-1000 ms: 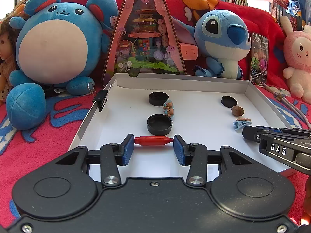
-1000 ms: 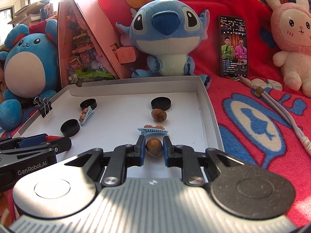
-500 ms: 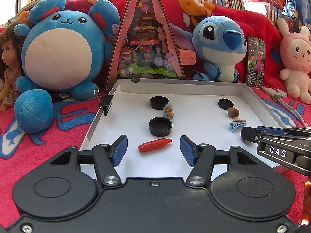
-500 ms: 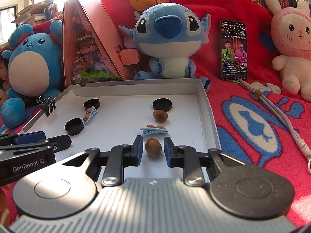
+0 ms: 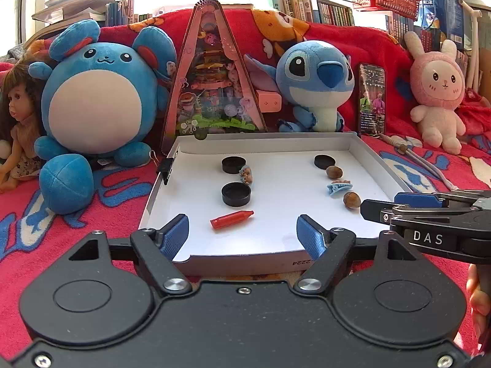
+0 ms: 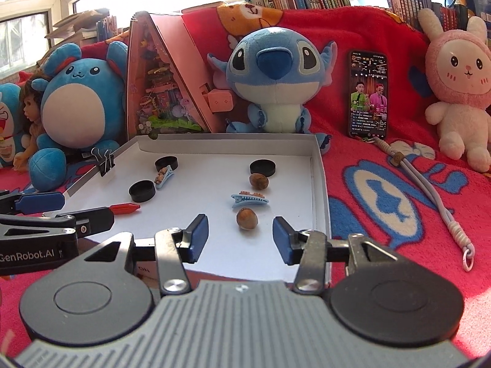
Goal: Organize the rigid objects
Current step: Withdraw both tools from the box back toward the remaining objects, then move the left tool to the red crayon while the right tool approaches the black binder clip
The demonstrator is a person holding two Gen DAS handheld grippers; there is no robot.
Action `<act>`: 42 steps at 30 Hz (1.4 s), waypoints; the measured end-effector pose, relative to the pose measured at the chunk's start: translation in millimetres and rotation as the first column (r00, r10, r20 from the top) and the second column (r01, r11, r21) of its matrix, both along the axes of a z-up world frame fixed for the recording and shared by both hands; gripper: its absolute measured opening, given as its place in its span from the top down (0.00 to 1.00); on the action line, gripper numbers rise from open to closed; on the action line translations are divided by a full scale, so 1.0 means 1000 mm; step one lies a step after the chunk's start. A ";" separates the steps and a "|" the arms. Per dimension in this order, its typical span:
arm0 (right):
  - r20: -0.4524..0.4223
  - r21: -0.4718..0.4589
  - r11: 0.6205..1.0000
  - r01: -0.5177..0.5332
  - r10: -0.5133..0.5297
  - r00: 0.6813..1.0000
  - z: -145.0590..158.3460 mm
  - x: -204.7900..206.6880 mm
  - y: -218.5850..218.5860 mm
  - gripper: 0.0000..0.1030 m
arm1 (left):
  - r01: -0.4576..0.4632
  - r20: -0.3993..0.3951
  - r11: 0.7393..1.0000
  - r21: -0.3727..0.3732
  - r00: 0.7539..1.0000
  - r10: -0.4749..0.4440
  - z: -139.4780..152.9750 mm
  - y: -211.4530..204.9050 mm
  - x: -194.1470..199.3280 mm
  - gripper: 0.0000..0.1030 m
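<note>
A white shallow tray (image 5: pixel 366 153) (image 6: pixel 319 184) lies on the red blanket. On its floor a red crayon-like stick (image 5: pixel 231 219) (image 6: pixel 124 208) lies free, just ahead of my left gripper (image 5: pixel 242 225). Its jaws are opening and its blue pads touch nothing. My right gripper (image 6: pixel 240 230) is opening too, with a brown nut (image 6: pixel 246 219) (image 5: pixel 351 200) lying loose on the tray just beyond its pads. Each gripper shows side-on in the other's view. A second nut (image 6: pixel 258 181), two blue hair clips (image 6: pixel 249 200) (image 6: pixel 163 178) and three black caps (image 6: pixel 262 167) (image 6: pixel 141 190) (image 6: pixel 166 163) also lie in the tray.
Plush toys ring the tray's far side: a round blue one (image 5: pixel 95 104), a blue alien (image 5: pixel 316 86), a pink rabbit (image 5: pixel 435 95). A triangular toy box (image 5: pixel 211 86), a lit phone (image 6: pixel 368 95) and a corded strap (image 6: pixel 429 190) are nearby. A binder clip (image 6: pixel 104 159) grips the tray's left wall.
Both grippers have let go: the left released the red stick, the right the nut, and both objects now lie on the tray. Both grippers drew back and up towards the tray's near edge.
</note>
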State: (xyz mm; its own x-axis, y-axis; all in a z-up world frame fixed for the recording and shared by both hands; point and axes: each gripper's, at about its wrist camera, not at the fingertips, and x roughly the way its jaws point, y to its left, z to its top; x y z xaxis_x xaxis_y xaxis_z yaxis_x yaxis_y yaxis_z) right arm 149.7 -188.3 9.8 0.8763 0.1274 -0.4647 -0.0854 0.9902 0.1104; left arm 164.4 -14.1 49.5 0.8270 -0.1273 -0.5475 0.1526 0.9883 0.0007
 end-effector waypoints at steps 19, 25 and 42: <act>0.036 0.002 0.997 -0.076 0.075 0.997 -0.004 -0.067 -0.008 0.16 | 0.078 -0.019 0.997 -0.002 0.997 -0.078 -0.006 0.000 -0.068 0.22; 0.063 -0.033 0.991 -0.126 0.128 0.990 -0.004 -0.093 -0.005 0.14 | 0.079 -0.033 0.997 -0.018 0.996 -0.080 -0.010 -0.001 -0.087 0.21; 0.084 -0.205 0.906 -0.371 0.394 0.915 -0.011 -0.145 -0.007 0.03 | 0.085 -0.005 0.996 0.005 0.996 -0.085 -0.013 0.005 -0.150 0.21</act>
State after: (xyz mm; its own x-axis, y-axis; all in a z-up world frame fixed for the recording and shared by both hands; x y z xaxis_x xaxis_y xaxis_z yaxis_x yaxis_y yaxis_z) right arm 4.5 -195.8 -1.4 0.8278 0.3880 -0.4053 -0.4628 0.8805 -0.1025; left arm 14.2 -9.0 36.3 0.8106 -0.1941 -0.5526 0.2358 0.9718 0.0046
